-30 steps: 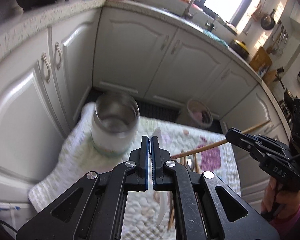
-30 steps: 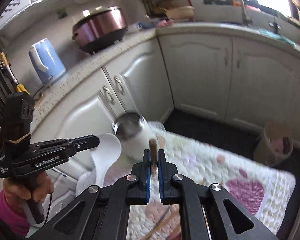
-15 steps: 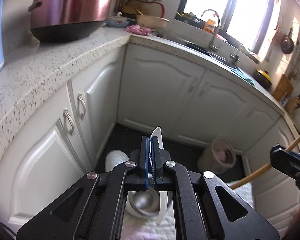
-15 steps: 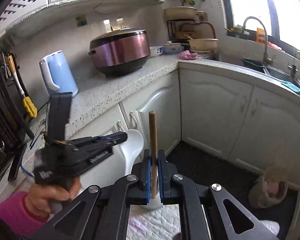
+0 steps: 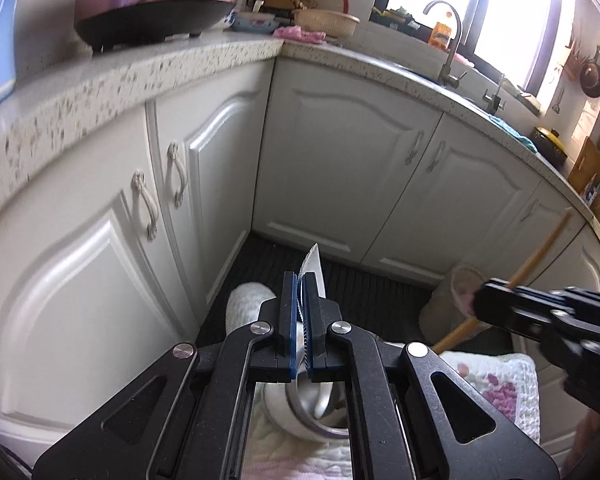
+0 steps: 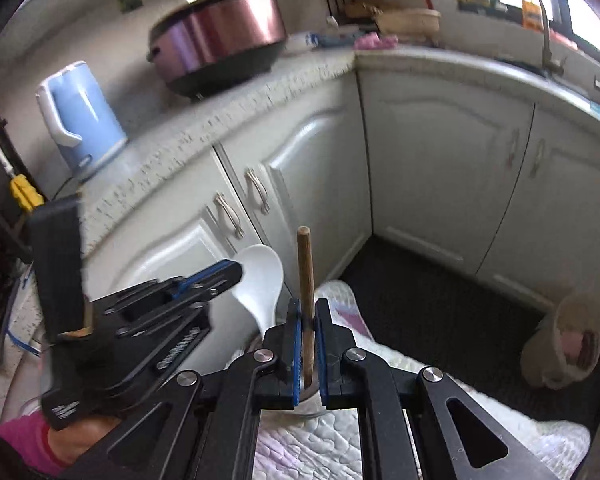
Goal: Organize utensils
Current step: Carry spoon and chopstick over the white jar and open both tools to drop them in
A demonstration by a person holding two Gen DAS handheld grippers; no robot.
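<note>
L gripper [image 5: 300, 316]: clenched on the white rice paddle [image 5: 314, 268]; I see the handle edge-on betw. the blue pads, its tip sticking up past them.
Paddle, R-cam view: the scoop end [image 6: 260, 284] shows white just past the L gripper [image 6: 236, 270] fingertips, up-left of the steel cup.
R gripper [image 6: 306, 340]: clamped on a wooden stick [image 6: 306, 276], prob. a chopstick or spoon handle, can't tell which; it stands near upright betw. my pads, top end well above them.
Stick, L-cam view: the long shaft [image 5: 540, 256] slants up-right from the R gripper [image 5: 484, 304], its lower end [image 5: 454, 336] poking out just right of the cup.
Steel cup [image 5: 316, 404]: my landmark; metal rim, pale outer wall, directly below the L gripper, mostly hidden by the gripper frame. In R cam only a sliver of rim shows under the jaws.
Quilted cloth [image 6: 308, 452]: white w/ purple floral print, under the cup, spread on a low surface.
Cabinets [image 5: 340, 168]: white doors, beyond the cup, under a speckled counter [image 5: 180, 64].
Rice cooker [image 6: 220, 36]: pink-brown, on the counter, far above-left of the cup; blue kettle [image 6: 80, 120] left of it.
Bin [image 6: 568, 348]: on the dark floor mat, well right of the cup.
Hand [image 6: 72, 440]: person's, pink sleeve, on the L gripper's grip.
</note>
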